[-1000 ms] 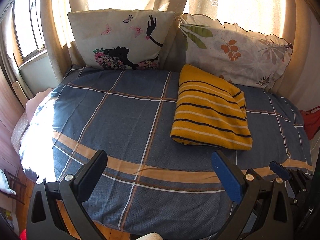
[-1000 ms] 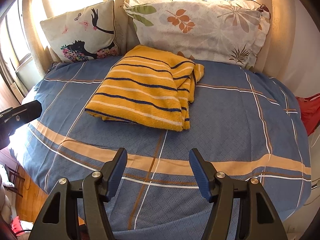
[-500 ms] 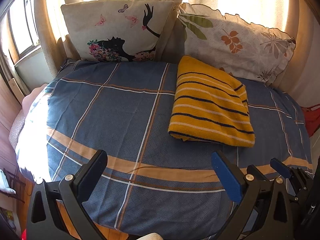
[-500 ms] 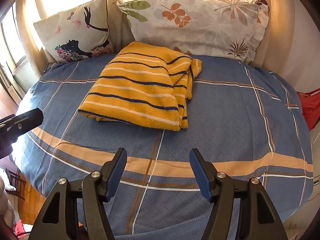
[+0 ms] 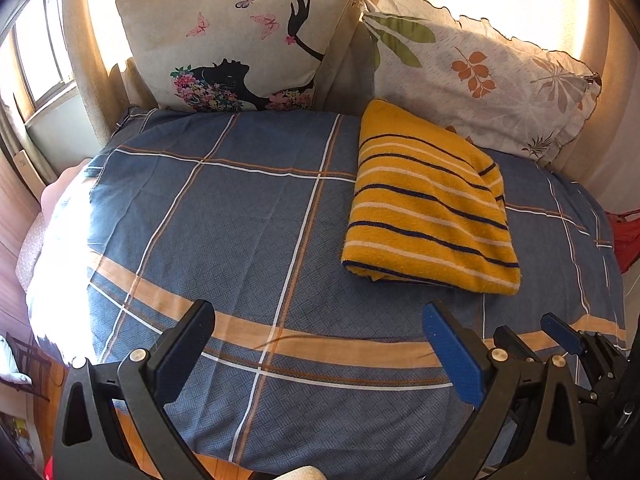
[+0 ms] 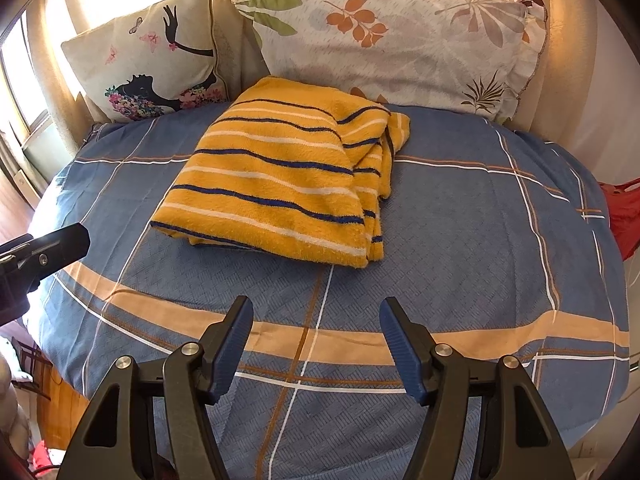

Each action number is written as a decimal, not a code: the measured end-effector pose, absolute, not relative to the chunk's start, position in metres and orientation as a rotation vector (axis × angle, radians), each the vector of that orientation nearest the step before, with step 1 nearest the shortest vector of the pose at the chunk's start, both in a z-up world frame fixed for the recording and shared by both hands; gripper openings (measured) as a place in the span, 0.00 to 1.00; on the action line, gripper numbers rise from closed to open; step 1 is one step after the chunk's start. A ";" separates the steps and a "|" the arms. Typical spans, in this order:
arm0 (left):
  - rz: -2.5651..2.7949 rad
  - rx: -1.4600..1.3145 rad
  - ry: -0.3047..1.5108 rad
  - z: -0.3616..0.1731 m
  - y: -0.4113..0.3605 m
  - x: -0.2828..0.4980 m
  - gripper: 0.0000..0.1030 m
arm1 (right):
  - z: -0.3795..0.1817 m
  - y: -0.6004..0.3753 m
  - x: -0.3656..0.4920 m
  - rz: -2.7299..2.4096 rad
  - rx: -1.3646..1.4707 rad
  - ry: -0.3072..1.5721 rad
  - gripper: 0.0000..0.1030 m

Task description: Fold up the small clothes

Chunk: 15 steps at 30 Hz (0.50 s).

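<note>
Jaws apart — one folded garment [image 6: 280, 188]

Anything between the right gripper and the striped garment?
Nothing: only bare checked bedsheet separates the right gripper from the yellow striped garment, seen in the right wrist view.

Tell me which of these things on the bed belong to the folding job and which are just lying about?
Part of the job:
- yellow striped garment, lying folded on the plaid bedsheet
- left gripper and right gripper, both open, holding nothing

Just lying about:
- silhouette cushion
- leaf-print pillow
- red cloth at the right edge
</note>
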<state>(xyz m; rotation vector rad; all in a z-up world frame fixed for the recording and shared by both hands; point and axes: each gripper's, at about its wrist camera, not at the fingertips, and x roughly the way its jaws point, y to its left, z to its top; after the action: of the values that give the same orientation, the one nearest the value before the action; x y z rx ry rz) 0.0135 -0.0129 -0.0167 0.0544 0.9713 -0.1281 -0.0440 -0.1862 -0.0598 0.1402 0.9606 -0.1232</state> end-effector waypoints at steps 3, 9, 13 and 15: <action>-0.128 0.055 0.979 -0.018 -0.012 0.017 1.00 | -0.061 -0.185 -0.041 -0.122 0.140 0.963 0.68; -0.127 0.058 0.991 -0.022 -0.012 0.022 1.00 | -0.064 -0.183 -0.035 -0.122 0.144 0.973 0.69; -0.130 0.058 1.009 -0.026 -0.012 0.027 1.00 | -0.066 -0.183 -0.031 -0.127 0.148 0.981 0.69; -0.131 0.060 1.016 -0.028 -0.012 0.030 1.00 | -0.067 -0.183 -0.029 -0.129 0.149 0.984 0.69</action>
<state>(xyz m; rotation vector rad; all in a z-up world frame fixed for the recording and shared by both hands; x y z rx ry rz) 0.0295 -0.0120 -0.0280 0.0595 1.0161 -0.1312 -0.0294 -0.1832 -0.0668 0.1490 0.9837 -0.1290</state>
